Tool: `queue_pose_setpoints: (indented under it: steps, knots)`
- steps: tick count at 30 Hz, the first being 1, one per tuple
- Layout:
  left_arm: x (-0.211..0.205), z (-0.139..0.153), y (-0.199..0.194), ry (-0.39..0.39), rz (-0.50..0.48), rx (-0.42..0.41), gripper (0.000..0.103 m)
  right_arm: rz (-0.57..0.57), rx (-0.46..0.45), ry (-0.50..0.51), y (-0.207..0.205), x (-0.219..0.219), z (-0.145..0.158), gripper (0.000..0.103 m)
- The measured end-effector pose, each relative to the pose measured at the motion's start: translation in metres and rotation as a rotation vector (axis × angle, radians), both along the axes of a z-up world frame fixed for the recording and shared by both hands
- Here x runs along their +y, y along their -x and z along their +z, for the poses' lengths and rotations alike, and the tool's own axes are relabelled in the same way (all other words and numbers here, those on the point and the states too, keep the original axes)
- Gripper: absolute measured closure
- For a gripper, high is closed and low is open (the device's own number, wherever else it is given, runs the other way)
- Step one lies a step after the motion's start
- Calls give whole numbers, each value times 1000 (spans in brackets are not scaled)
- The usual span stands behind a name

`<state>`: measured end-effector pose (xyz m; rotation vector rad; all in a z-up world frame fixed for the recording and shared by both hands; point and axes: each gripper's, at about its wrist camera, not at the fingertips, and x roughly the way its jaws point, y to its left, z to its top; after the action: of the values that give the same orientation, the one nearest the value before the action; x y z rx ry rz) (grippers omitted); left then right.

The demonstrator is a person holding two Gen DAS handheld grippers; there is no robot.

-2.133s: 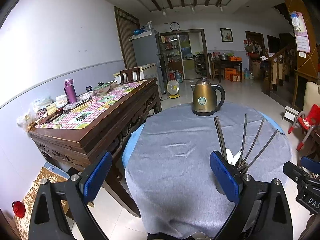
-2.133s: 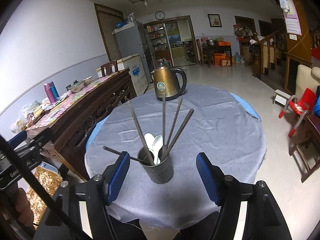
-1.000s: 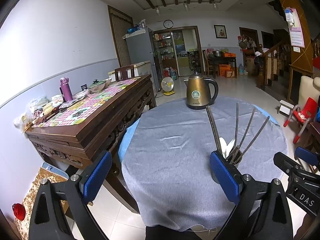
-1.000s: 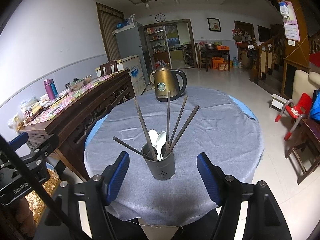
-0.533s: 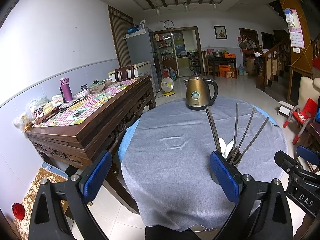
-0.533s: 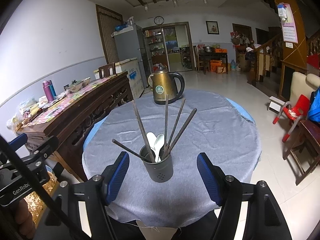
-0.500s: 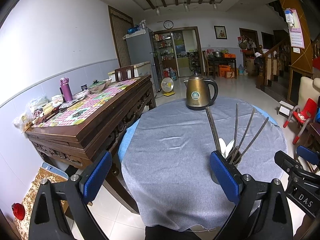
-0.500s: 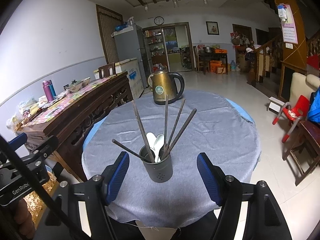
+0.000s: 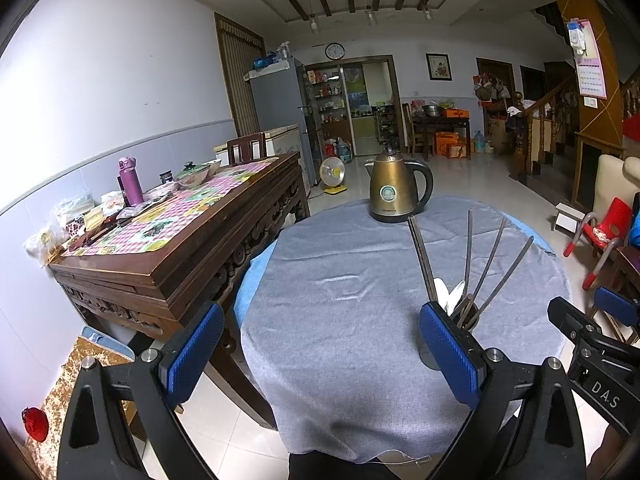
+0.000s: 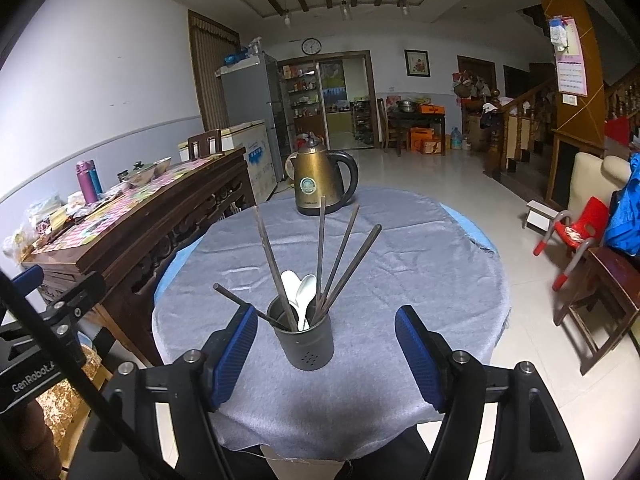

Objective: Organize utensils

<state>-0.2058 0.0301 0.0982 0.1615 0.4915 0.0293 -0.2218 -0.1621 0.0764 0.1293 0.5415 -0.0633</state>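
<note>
A dark metal utensil holder point(image 10: 306, 342) stands near the front of the round table, which is covered in grey cloth point(image 10: 400, 280). It holds several dark chopsticks point(image 10: 344, 256) and two white spoons point(image 10: 300, 292). My right gripper point(image 10: 326, 354) is open and empty, just in front of the holder. My left gripper point(image 9: 320, 354) is open and empty, over the table's front left edge. In the left wrist view the holder point(image 9: 428, 354) is mostly hidden behind my right finger, with the chopsticks point(image 9: 486, 264) sticking up.
A gold kettle point(image 10: 320, 184) stands at the far side of the table. A wooden sideboard point(image 9: 168, 240) with bottles and bowls stands on the left. A red child's chair point(image 10: 576, 228) and a wooden stool point(image 10: 608, 296) are on the right.
Both grippers have pulled back a little from the table and stayed open. The holder and utensils have not moved.
</note>
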Motion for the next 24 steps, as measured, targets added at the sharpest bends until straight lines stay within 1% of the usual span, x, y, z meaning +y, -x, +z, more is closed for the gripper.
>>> queue_pose_setpoints:
  steps: [14,24]
  knots:
    - [1,3,2,0,0,-11,5,-5,-16,11,3,0,4,27]
    - [1,3,1,2,-6,-6,5,0,-10,15,1,2,3,27]
